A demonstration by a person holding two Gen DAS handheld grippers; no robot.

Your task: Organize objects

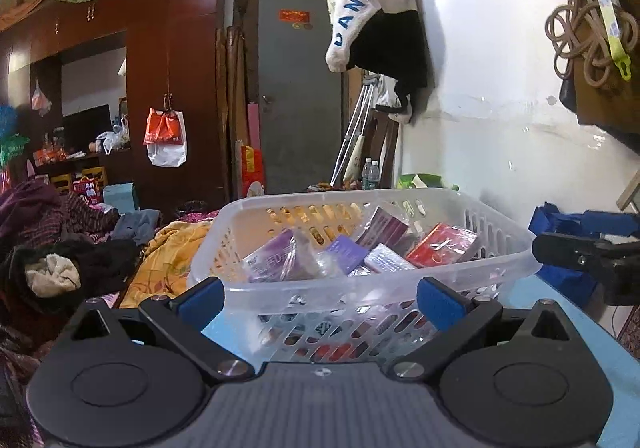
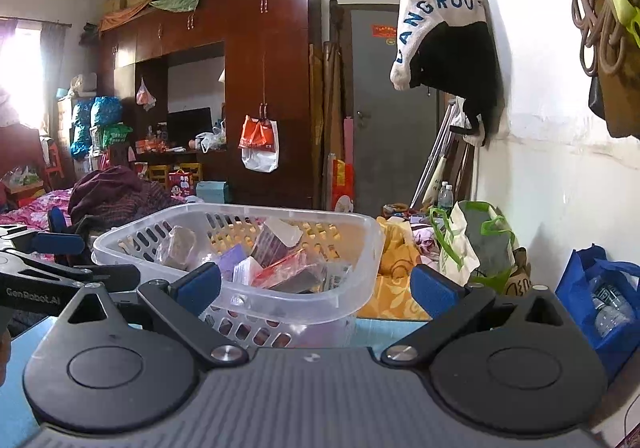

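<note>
Left gripper [image 1: 320,298]: fingers spread wide, holding nothing, facing the near wall of the basket [image 1: 360,288]. Right gripper [image 2: 316,290]: fingers likewise wide and empty, at the basket's near right corner. Basket: clear plastic, slotted walls, on a light blue table [image 2: 384,332], containing a red box [image 1: 442,246], purple packets [image 1: 276,258] and wrapped items.

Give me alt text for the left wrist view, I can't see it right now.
A clear plastic basket full of small packets, among them a red box, sits on a light blue table straight ahead of the open left gripper, whose blue fingers hold nothing. The right gripper shows at the right edge, with a cluttered bedroom and grey door behind.
</note>
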